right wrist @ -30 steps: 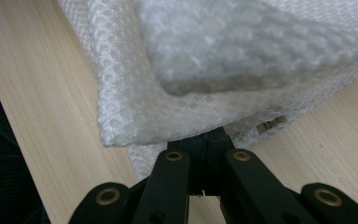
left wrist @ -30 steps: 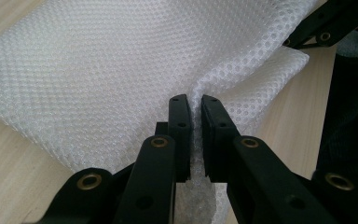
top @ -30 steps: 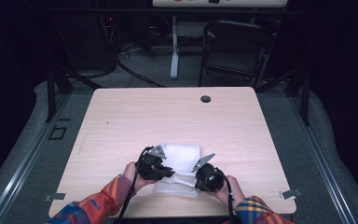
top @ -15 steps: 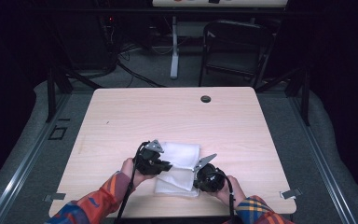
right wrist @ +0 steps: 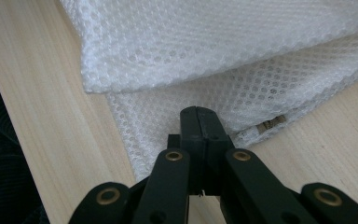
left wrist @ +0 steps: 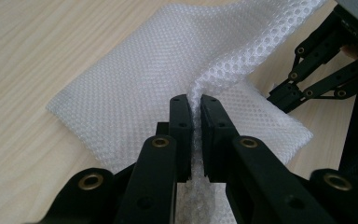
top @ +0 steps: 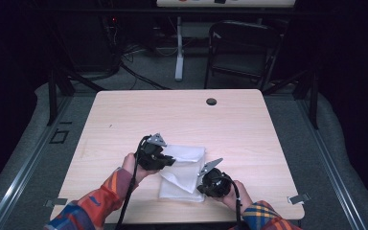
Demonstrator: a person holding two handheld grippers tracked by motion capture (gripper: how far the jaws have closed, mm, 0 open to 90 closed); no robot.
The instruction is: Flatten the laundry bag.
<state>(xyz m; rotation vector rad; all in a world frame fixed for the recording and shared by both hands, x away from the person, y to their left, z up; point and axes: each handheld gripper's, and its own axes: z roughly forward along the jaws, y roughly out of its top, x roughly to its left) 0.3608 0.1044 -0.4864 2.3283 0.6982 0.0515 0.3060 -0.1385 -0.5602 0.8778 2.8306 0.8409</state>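
A white mesh cloth (top: 188, 165) lies folded on the near middle of the wooden table (top: 124, 124). My left gripper (top: 169, 161) sits at the cloth's left edge, shut on a raised fold of the mesh (left wrist: 135, 79) that stands pinched between its fingertips (left wrist: 194, 100). My right gripper (top: 201, 182) is at the cloth's near right corner; its linkage (left wrist: 324, 65) shows in the left gripper view. In the right gripper view its jaws (right wrist: 199, 113) are shut flat together over the lower layer of mesh (right wrist: 214, 42), with no fabric seen between them. A small tan label (right wrist: 271, 123) sits on the hem.
A dark round grommet (top: 211, 101) is set in the table's far edge. A black folding chair (top: 242, 52) and cables stand on the floor behind. The table's near edge runs just below both hands, with a metal clip (top: 299, 198) at the right corner.
My left gripper has risen and drifted away from me with the pinched fold, lifting that side of the cloth. The right gripper has stayed in place.
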